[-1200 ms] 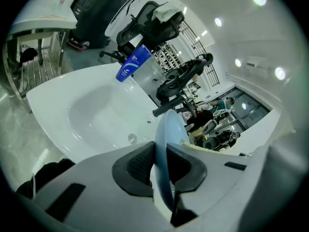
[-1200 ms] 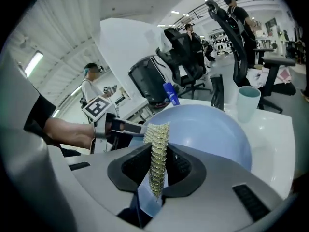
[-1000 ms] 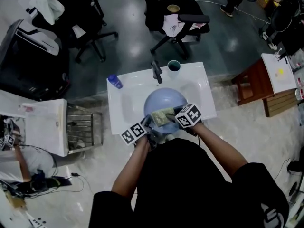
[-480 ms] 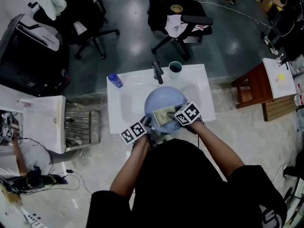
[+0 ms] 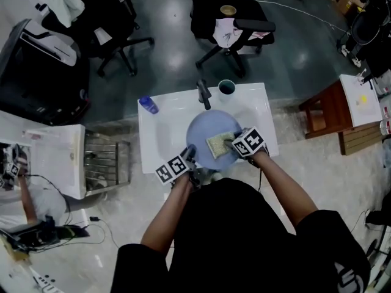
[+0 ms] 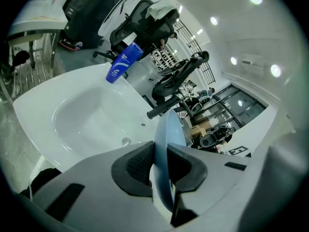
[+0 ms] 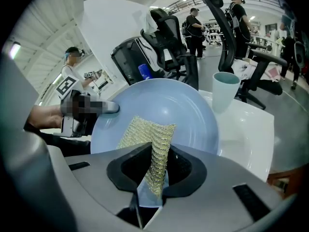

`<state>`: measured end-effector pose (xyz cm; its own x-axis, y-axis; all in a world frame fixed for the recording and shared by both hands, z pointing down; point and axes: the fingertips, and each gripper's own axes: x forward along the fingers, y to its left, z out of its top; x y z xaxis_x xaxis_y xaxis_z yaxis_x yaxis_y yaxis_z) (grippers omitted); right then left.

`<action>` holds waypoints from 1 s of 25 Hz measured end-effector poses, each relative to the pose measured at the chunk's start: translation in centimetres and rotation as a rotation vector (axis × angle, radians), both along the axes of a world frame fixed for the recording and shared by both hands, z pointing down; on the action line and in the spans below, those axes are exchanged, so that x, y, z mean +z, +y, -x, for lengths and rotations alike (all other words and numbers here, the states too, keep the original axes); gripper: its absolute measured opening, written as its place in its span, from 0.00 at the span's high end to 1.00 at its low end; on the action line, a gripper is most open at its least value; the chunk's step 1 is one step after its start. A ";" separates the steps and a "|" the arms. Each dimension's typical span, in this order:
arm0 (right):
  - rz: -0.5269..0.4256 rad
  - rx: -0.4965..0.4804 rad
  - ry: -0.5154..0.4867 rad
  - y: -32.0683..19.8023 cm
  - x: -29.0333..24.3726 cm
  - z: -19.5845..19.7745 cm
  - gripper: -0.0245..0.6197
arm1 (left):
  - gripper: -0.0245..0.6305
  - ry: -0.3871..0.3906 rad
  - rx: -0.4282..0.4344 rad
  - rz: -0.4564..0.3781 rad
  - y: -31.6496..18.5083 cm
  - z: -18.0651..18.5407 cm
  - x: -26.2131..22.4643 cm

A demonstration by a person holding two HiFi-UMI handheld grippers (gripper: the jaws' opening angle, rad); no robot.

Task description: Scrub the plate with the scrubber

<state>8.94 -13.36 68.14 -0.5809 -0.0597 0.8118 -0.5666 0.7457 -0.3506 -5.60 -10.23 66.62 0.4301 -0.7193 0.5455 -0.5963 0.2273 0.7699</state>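
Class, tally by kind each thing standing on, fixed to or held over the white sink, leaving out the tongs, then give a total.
plate: 1
scrubber: 1
cup: 1
bottle: 1
tap: 1
Total: 5

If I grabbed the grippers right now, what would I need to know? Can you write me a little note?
Left gripper: shut on the plate, at its near rim, holding it over the sink.
Right gripper: shut on the scrubber, which lies against the plate's inner face.
Done: plate and scrubber are both gripped and brought together.
Left: scrub across the rest of the face. How clean it already is can't be told, so it is probably best to go over all of it.
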 end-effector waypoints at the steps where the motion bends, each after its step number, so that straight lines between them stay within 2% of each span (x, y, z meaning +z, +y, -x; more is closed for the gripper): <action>1: -0.005 0.000 0.012 -0.3 0.1 -0.3 0.85 | 0.90 -0.001 0.003 0.001 -0.1 0.1 0.0; 7: -0.068 -0.013 0.138 -1.9 1.5 -2.5 0.85 | 0.90 -0.004 0.023 0.021 -0.7 0.3 0.6; 9: -0.054 0.015 0.141 -1.9 1.9 -2.9 0.85 | 0.90 -0.006 0.036 0.033 -1.0 0.1 1.0; 11: -0.027 0.060 0.102 -1.6 1.7 -3.0 0.85 | 0.90 -0.004 0.050 0.058 -1.0 0.2 1.8; 13: 0.010 0.147 -0.025 -1.3 0.3 -2.7 0.85 | 0.90 0.007 0.065 0.094 -0.9 0.3 3.1; 15: 0.061 0.289 -0.201 -1.1 -1.8 -2.6 0.86 | 0.90 0.017 0.087 0.133 -0.9 0.5 4.4; 17: 0.079 0.412 -0.298 -0.6 -3.4 -3.3 0.86 | 0.90 0.014 0.120 0.168 -1.0 0.6 5.9; 20: 0.035 0.512 -0.269 0.9 -4.0 -5.2 0.86 | 0.90 0.014 0.159 0.236 -1.3 0.6 8.6; 25: 0.052 0.753 -0.281 4.2 -4.1 -6.5 0.86 | 0.88 0.069 0.114 0.381 -1.8 1.9 13.1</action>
